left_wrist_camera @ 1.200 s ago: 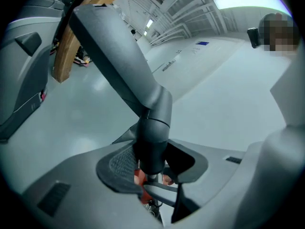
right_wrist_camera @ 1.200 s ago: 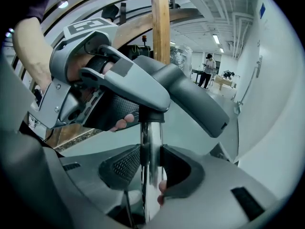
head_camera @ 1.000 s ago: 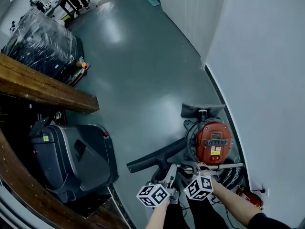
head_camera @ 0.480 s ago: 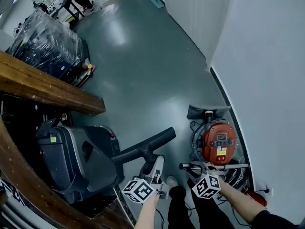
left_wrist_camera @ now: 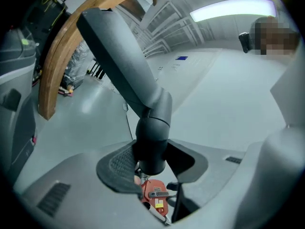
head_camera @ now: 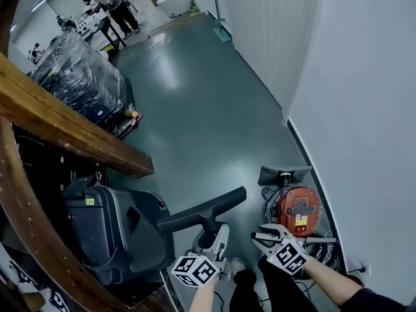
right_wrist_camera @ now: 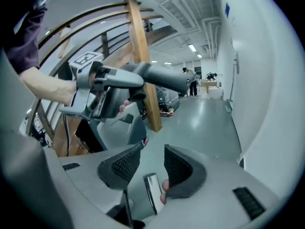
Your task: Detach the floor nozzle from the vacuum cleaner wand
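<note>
The floor nozzle (head_camera: 205,212) is seen parted from the wand (head_camera: 320,240) and is held by its neck in the left hand-held gripper (head_camera: 211,231) at six o'clock. The right hand-held gripper (head_camera: 265,236), at five o'clock, is being opened, with nothing pressed between its pads. Detachment is judged done.

The floor nozzle (head_camera: 203,212) is off the wand: a dark grey bar on a short round neck (left_wrist_camera: 151,128). It hangs clear of the floor, neck clamped in the left hand-held gripper (left_wrist_camera: 153,162), bar slanting up to the right in the head view. The wand (head_camera: 322,240), a thin chrome tube, lies roughly level beside the red vacuum cleaner (head_camera: 297,208), apart from the nozzle.
</note>
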Tool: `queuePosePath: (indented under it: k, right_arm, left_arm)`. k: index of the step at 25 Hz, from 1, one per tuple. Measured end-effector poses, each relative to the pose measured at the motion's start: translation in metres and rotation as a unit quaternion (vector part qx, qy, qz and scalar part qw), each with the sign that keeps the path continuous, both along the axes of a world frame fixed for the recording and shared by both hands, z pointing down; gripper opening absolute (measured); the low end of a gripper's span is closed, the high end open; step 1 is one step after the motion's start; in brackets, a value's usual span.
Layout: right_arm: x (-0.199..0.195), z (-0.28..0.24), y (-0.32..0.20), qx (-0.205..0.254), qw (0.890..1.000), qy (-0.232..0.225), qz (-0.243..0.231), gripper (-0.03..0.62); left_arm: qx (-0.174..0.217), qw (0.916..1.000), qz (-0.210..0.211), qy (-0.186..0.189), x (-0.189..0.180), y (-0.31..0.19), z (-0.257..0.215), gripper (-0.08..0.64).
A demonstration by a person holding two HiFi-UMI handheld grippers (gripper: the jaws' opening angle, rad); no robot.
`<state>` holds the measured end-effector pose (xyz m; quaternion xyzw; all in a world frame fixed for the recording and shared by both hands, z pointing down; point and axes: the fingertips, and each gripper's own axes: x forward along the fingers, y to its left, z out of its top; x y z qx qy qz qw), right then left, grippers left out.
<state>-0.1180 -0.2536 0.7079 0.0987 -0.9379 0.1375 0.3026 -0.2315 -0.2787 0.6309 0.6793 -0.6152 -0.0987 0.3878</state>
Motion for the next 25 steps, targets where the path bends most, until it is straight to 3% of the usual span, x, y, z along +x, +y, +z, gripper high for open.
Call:
queuePosePath:
  k: [5, 11, 17, 25]
  right_arm:
    - [-0.014, -0.087, -0.022, -0.038, 0.993, -0.088, 0.066, 0.149]
    - [-0.023, -0.189, -0.037, -0.009, 0.975, -0.179, 0.134, 0.074]
    - [-0.018, -0.271, -0.039, 0.039, 0.955, -0.237, 0.173, 0.032]
    - [-0.015, -0.367, -0.029, 0.112, 0.934, -0.298, 0.162, 0.017]
  left_arm:
    - [0.030, 0.9974, 0.014, -0.064, -0.001, 0.005, -0.059, 0.179]
    - [0.065, 0.9904, 0.024, -0.120, -0.005, 0.013, -0.134, 0.179]
    - [0.116, 0.9761, 0.037, -0.180, -0.003, 0.020, -0.209, 0.179]
    - [0.185, 0.9497, 0.043, -0.249, 0.009, 0.026, -0.297, 0.178]
